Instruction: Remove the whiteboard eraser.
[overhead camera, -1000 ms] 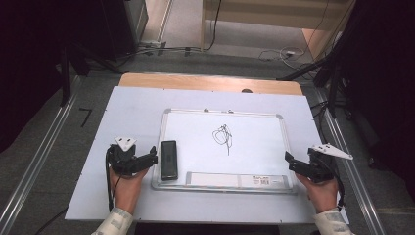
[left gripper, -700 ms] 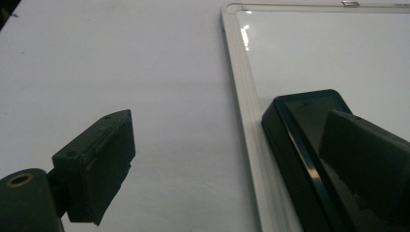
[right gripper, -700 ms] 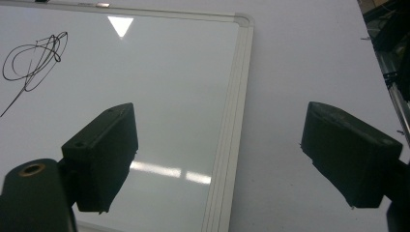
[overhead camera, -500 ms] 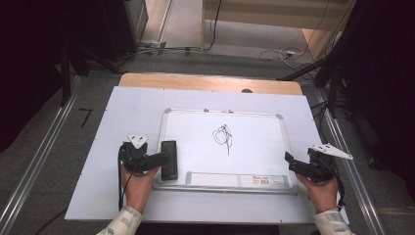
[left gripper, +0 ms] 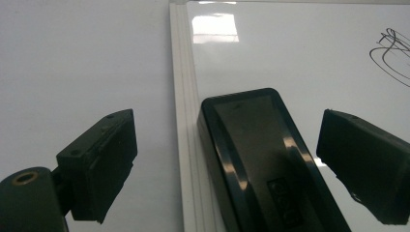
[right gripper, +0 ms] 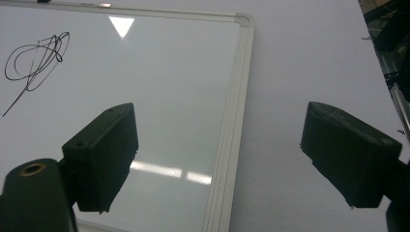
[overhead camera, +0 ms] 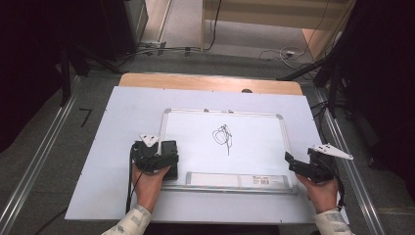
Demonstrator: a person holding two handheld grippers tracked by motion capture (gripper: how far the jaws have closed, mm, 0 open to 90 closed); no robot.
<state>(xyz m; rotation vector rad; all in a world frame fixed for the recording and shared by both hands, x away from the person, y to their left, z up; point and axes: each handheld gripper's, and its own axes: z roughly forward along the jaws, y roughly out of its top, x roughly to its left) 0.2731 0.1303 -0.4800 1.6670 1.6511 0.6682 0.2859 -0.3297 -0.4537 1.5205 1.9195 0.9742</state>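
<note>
The black eraser (left gripper: 261,159) lies on the near left corner of the whiteboard (overhead camera: 254,142), just inside its frame, ready to be picked up. The left gripper (overhead camera: 164,159) is low over it, jaws wide apart, one on each side. The scribble (overhead camera: 223,137) sits further right, probably waiting to be wiped. The right gripper (overhead camera: 298,165) rests at the board's near right edge, jaws apart, maybe to steady it.

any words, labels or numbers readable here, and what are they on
None can be read.
Label strip on the whiteboard tray: print too small to read.
Embossed mark on the black eraser: too blurred to read.
Black scribble on the board: a squiggle, not letters.
</note>
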